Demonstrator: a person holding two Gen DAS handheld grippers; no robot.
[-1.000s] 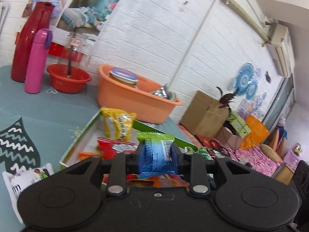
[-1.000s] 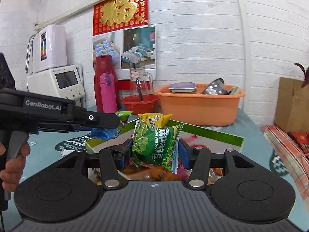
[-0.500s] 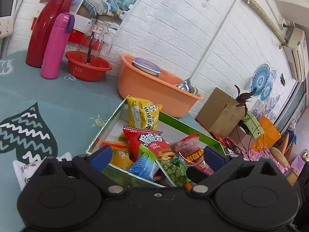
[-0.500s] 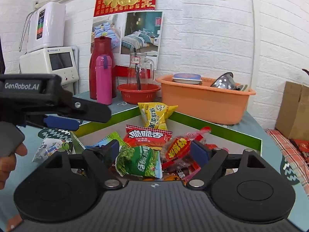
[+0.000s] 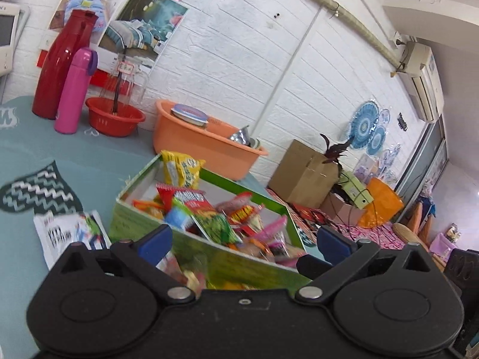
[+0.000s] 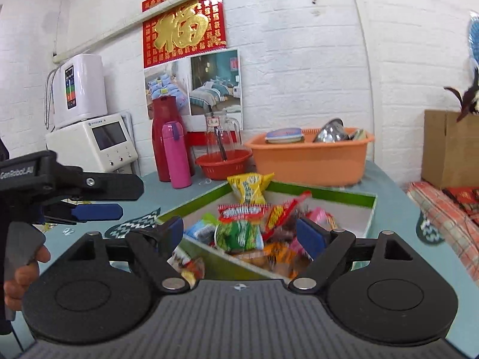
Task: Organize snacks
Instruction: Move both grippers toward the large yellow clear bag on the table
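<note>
**Blue pads wide apart, both claws empty — grab what's outside the box next**

Blue-padded fingers on the left gripper (image 5: 244, 243) are spread wide with nothing between them, and the right gripper (image 6: 239, 233) looks the same: jaws wide, no packet held. Both hang just in front of the near wall of the green box (image 5: 143, 221), which sits on the teal tablecloth (image 5: 45, 161).

Most of the snacks are piled inside the box: a green pea packet (image 6: 239, 236) on top near the front, a red packet (image 6: 242, 211) behind it, a yellow packet (image 6: 248, 188) standing up at the far corner and a small blue packet (image 5: 179, 218) by the near wall. My read is the box is the collection spot and it's mostly filled.

What's left, as far as I can tell: a white packet (image 5: 71, 233) lying flat on the cloth left of the box, and some loose wrappers (image 6: 190, 266) just outside the near wall, low between the right gripper's fingers. They're blurry, so I can't say exactly what they are.

For the next grab I'd:
- keep the jaws wide until a pad is on each side of the packet
- pinch a crimped edge or a puffy bit, since a flat bag gives the pads little to bite
- lift well clear of the box wall before releasing
- drop toward the emptier right side of the box so the pile doesn't spill
</note>
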